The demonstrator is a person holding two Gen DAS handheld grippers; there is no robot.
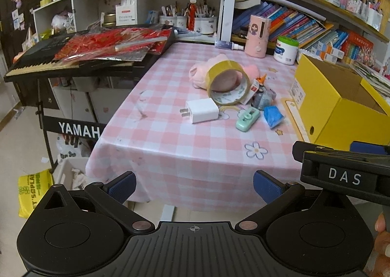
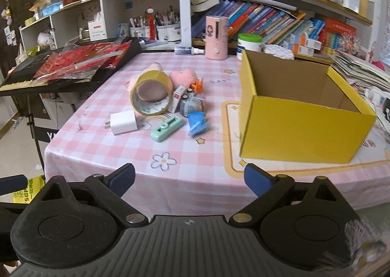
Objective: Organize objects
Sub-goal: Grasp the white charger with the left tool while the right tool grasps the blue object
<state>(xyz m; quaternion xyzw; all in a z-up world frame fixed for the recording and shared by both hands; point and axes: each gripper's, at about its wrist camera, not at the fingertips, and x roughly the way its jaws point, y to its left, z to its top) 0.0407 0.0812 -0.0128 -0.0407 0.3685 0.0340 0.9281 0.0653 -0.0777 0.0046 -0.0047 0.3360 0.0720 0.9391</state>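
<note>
both fingers (image 2: pixel 258 180) wide, well short of tape roll (image 2: pixel 151 94)

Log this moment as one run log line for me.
stage: approach | left gripper: open, empty | right gripper: open, empty | yellow box: empty | tape roll, charger: on table, untouched

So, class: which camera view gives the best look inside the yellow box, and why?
The right wrist view: the yellow box sits whole in frame with its open top and bare brown inside visible. In the left wrist view the yellow box is cut by the frame edge, partly hidden behind the right gripper.
</note>
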